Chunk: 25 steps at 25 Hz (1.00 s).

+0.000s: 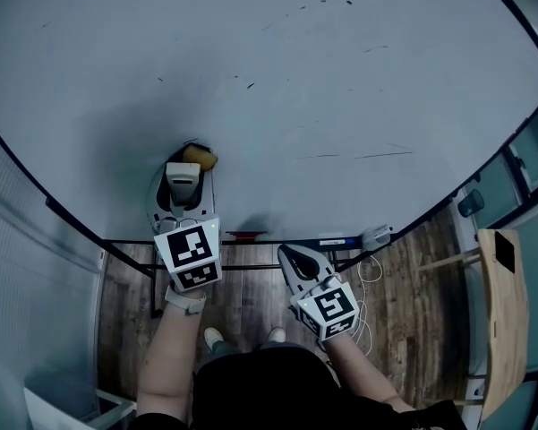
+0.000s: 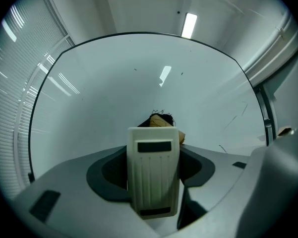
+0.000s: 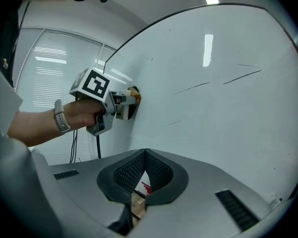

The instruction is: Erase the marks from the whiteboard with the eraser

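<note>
A big whiteboard (image 1: 295,79) fills the head view, with thin dark lines (image 1: 354,156) and small ticks (image 1: 251,85) scattered on it. My left gripper (image 1: 184,189) is shut on a cream eraser (image 1: 183,176), and the eraser's tan pad (image 1: 200,158) presses on the board's lower left. In the left gripper view the eraser (image 2: 153,157) stands between the jaws of the left gripper (image 2: 152,182), its pad (image 2: 164,123) over a dark scribble. My right gripper (image 1: 291,256) hangs lower by the board's bottom edge, shut and empty; in its own view the jaws (image 3: 145,155) meet, and the line marks (image 3: 240,76) show beyond.
The board's bottom ledge carries a red marker (image 1: 245,235), a blue marker (image 1: 331,240) and a small grey device (image 1: 376,236). White cables (image 1: 369,271) hang below it over wood flooring. A wooden chair (image 1: 506,312) stands at the right. My shoes (image 1: 242,336) are close to the board's frame.
</note>
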Tool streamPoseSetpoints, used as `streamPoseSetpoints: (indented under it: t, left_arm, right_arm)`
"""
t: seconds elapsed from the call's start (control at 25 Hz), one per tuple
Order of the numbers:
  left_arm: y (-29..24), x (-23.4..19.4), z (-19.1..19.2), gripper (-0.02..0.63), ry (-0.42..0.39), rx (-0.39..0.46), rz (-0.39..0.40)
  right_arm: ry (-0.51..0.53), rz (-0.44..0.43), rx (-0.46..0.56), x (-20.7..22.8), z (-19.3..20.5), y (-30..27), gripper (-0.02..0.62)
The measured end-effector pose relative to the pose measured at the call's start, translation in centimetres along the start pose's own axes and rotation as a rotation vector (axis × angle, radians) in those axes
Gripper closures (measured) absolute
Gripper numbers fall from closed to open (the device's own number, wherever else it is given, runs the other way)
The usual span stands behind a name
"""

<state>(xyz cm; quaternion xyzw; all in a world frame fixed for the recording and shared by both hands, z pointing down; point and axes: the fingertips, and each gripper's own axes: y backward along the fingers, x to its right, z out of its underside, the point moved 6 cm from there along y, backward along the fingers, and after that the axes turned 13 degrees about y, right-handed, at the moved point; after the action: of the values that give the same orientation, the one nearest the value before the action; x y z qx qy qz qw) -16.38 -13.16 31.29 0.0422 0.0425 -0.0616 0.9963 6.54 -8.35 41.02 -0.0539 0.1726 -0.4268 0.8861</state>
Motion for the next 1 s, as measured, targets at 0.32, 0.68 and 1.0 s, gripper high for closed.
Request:
streamPoseSetpoints:
  t: [0.32,0.68,1.0]
  left_arm:
    - [3.8,-0.9,5.9,0.336,-0.040,-0.122,0.130]
    - [8.7,-2.1,10.7,0.336,-0.007,-0.232,0.211]
    - [10.9,-2.3,12.6,0.336,0.006,-0.267,0.257]
  right_arm:
    - [-0.005,-0.048,0.018,-1.3,0.1,-1.7,0.568]
    - [-0.003,-0.109,0.036,-3.0,-0.1,-3.6,0.568]
    - [0.051,-0.165,0.055,-4.8,-0.6,-4.6,0.568]
